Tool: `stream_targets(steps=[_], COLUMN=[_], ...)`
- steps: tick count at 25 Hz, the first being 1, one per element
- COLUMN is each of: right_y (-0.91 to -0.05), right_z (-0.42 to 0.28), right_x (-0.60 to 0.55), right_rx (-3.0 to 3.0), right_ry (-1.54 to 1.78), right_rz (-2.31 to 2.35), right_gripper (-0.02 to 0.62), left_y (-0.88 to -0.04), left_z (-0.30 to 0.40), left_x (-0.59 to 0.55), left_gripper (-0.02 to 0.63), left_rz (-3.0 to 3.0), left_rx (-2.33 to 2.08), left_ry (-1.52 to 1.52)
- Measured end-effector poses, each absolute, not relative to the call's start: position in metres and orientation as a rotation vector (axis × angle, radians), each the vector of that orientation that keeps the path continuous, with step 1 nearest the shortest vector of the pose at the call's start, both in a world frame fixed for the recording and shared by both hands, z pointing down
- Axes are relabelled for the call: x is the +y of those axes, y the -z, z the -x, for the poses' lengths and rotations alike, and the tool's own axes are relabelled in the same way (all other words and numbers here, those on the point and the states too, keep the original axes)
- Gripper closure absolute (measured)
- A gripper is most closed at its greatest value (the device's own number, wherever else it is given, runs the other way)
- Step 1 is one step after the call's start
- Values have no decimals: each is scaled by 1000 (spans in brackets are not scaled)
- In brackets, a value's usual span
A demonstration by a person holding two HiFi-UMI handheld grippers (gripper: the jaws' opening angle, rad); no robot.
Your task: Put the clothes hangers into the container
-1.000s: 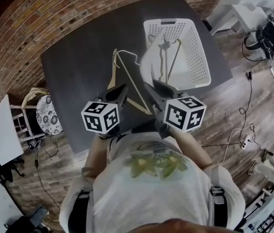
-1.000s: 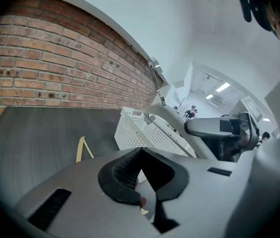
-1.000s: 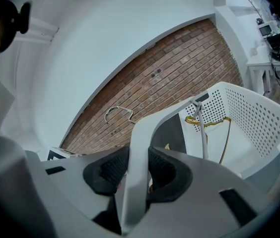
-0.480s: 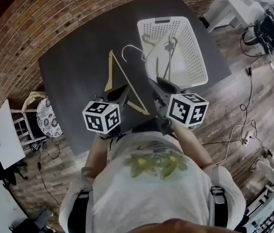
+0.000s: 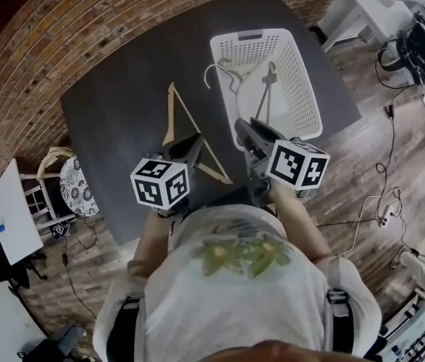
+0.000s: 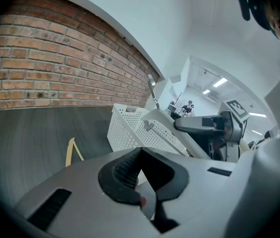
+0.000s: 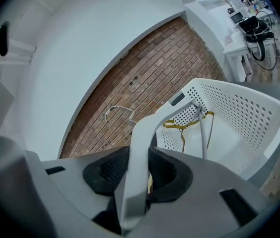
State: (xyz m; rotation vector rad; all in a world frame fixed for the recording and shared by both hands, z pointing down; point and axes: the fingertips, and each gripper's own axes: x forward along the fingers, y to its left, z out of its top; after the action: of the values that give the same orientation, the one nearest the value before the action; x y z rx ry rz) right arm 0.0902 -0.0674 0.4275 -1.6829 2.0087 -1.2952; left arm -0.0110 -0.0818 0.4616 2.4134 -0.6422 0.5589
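My right gripper point(image 5: 247, 131) is shut on the shoulder of a white hanger point(image 7: 141, 143), with both pads pressing on it. Its metal hook point(image 5: 223, 72) hangs over the left rim of the white perforated basket point(image 5: 303, 89). Inside the basket lie a grey hanger point(image 5: 267, 89) and a yellowish one point(image 7: 182, 126). A wooden hanger point(image 5: 185, 127) lies flat on the dark table point(image 5: 114, 119), just ahead of my left gripper point(image 5: 192, 145). The left gripper is shut with nothing in it. In the left gripper view the wooden hanger point(image 6: 73, 151) shows left of the basket point(image 6: 128, 128).
The basket sits at the table's far right corner. Brick paving surrounds the table on the left. A chair with a patterned cushion point(image 5: 75, 187) stands at the left, a white desk with equipment point(image 5: 393, 21) at the upper right, and cables point(image 5: 378, 202) trail over the wooden floor.
The right gripper has carried the white hanger to the right, rolling it; its hook moved from over the table to the basket's left rim. The left gripper has barely shifted.
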Motion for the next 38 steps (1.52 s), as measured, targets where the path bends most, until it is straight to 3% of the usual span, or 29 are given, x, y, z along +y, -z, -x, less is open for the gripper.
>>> stream_targets(steps=[38], right_y=[-486], right_z=[-152], right_x=[-144], right_rx=[1822], right_ry=[1513], right_rz=[1771], right_gripper=[454], left_y=[-483], left_z=[-3], left_x=[-130], left_gripper=[577], left_rz=[-2349], left_rx=[-696], left_ry=[-578])
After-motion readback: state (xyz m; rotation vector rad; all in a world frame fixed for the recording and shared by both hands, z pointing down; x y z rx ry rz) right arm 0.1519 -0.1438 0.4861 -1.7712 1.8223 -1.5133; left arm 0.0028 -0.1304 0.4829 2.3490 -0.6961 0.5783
